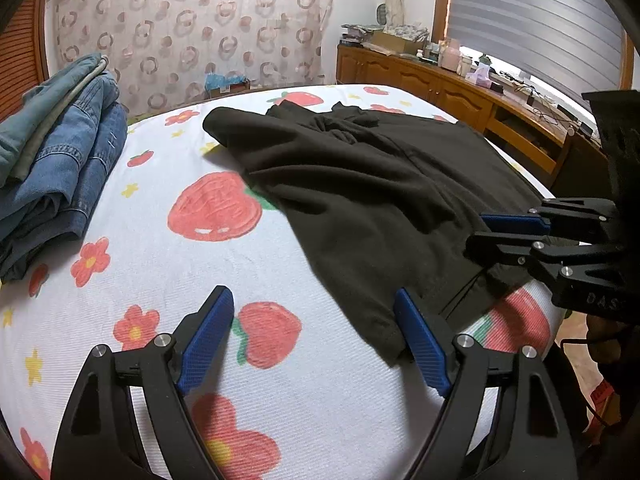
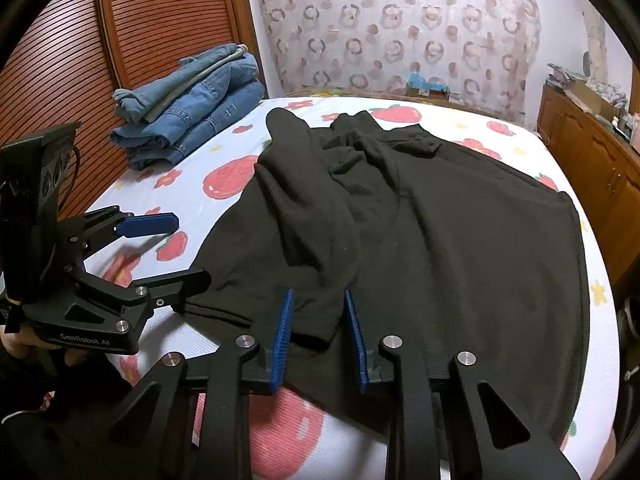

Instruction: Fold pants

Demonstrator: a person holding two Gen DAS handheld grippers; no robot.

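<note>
Black pants point(image 2: 420, 232) are spread over the bed point(image 1: 280, 392), from its near edge back toward the far edge, with one leg folded over the middle and the cloth bunched near the far end. The bed is covered by a white sheet printed with strawberries and flowers.

The left gripper point(image 1: 316, 344) is held low over the near edge of the bed with its jaws wide apart. The right blue pad point(image 1: 420, 344) is touching the hem corner of the pants; the left pad is over bare sheet, and no cloth is pinched.

The right gripper point(image 2: 318, 340) is set at the near edge, farther along the hem. Its jaws are drawn close together with a fold of the pants hem between the blue pads; whether the pads are actually pressing on the cloth cannot be told, since a narrow gap is seen in its own view.

A stack of folded jeans point(image 1: 60, 152) is kept at the far left corner of the bed. A wooden cabinet point(image 1: 460, 92) is seen beyond the right edge.
</note>
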